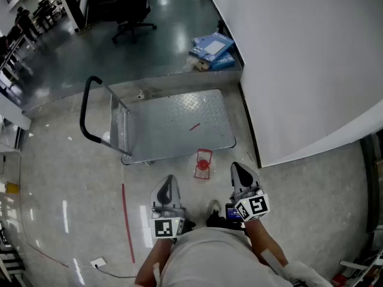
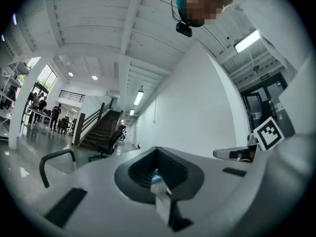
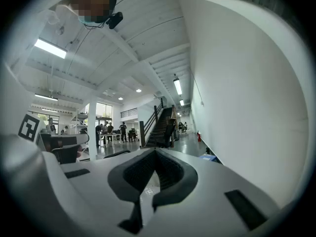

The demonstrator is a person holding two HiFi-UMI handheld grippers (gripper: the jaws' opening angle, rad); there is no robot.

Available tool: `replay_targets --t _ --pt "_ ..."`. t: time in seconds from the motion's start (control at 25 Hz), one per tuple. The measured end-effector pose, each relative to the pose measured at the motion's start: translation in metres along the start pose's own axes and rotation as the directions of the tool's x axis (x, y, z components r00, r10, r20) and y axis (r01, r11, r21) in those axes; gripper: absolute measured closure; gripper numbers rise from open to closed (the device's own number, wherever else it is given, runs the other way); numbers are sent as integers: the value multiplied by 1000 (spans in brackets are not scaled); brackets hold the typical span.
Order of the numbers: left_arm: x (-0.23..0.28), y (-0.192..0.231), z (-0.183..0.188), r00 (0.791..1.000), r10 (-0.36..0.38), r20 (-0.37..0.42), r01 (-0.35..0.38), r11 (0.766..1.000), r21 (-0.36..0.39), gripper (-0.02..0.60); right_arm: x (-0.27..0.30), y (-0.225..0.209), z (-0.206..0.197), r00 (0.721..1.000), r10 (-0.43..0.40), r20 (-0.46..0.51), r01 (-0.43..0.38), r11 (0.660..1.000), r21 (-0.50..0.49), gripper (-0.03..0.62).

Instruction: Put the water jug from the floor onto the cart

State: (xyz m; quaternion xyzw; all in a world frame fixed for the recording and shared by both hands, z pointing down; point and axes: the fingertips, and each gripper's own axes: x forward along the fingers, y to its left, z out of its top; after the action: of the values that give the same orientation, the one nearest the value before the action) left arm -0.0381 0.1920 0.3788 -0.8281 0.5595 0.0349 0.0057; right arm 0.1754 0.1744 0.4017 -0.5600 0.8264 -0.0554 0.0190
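Water jug point(image 1: 203, 163) stands on the floor just beside the near edge of the cart point(image 1: 161, 130), untouched, judged rigid, heavy if full and smooth-walled, best taken by the red handle at its top; left tongs point(image 1: 168, 183) and right tongs point(image 1: 239, 170) both clenched empty, short of it.

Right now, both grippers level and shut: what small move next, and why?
Probably open both and lower toward the red-topped water jug: it stands on the floor before the silver checker-plate cart, while left gripper and right gripper hang empty.

Open industrial hall: staircase point(image 3: 160, 125), platform cart point(image 1: 173, 124).
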Motion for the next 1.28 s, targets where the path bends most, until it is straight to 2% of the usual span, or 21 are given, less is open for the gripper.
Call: replay_targets --t 0.4,0.6,0.8,0.96,1.04,1.08,1.16,1.28 --pt "-5 -3 1 1000 -5 3 5 1000 -4 578 -7 0 -1 1000 -7 3 7 1000 1 583" --pt "-5 -7 -2 1000 -8 -2 8 1000 4 578 -7 -3 -10 1000 -10 -8 9 999 -32 583" --pt "-2 -13 -3 1000 -2 -14 2 1000 16 578 9 -13 -34 994 26 -107 -35 996 -80 576" --pt "7 -23 -12 999 10 -31 -10 1000 10 578 29 -23 -74 971 77 -225 -113 982 -151 488" --pt "10 -30 -15 999 20 -43 -20 1000 14 578 39 -25 -110 933 119 -339 -188 966 -178 437" --pt "11 -32 -17 998 29 -50 -28 999 22 578 44 -26 -134 899 139 -415 -234 954 -189 428" --pt "11 -35 -20 997 46 -66 -44 998 37 578 51 -26 -190 799 170 -577 -338 920 -198 401" --pt "7 -38 -26 993 75 -96 -71 997 40 578 56 -24 -275 613 201 -764 -475 867 -153 355"
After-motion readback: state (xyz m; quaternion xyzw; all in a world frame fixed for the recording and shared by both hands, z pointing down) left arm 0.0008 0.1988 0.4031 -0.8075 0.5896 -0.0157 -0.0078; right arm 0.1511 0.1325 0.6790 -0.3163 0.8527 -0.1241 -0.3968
